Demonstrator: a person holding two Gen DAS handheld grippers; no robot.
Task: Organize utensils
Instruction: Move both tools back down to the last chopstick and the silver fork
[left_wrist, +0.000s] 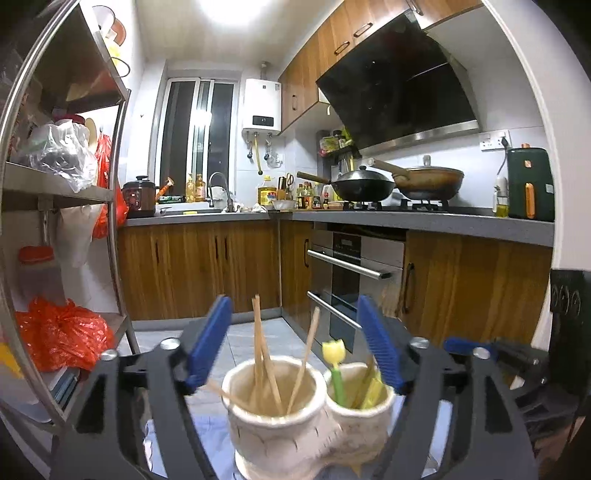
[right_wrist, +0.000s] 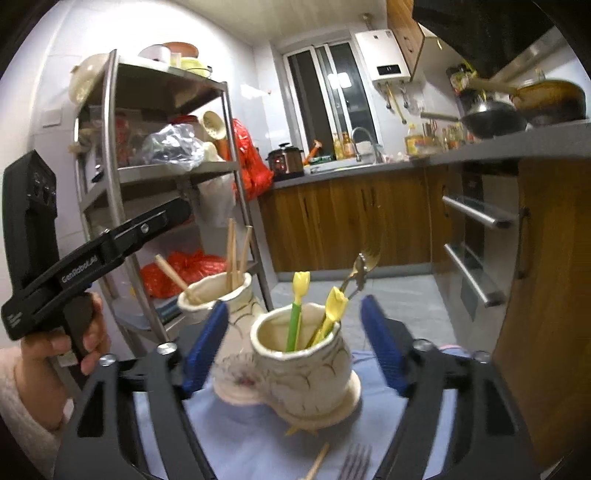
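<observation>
A cream double-cup ceramic holder (left_wrist: 295, 428) stands on a pale blue cloth (right_wrist: 236, 435). One cup holds several wooden chopsticks (left_wrist: 264, 354); the other (right_wrist: 299, 354) holds yellow tulip-topped utensils (right_wrist: 297, 314) and a metal fork (right_wrist: 364, 266). My left gripper (left_wrist: 295, 339) is open, its blue fingers either side of the holder. My right gripper (right_wrist: 295, 343) is open around the utensil cup, empty. A loose fork (right_wrist: 354, 463) and a chopstick (right_wrist: 317, 461) lie on the cloth in front.
A steel shelf rack (right_wrist: 147, 177) with bags stands to the left. Wooden cabinets, an oven (left_wrist: 351, 280) and a grey counter (left_wrist: 424, 218) with woks lie behind. The left gripper's body (right_wrist: 92, 254) shows in the right wrist view.
</observation>
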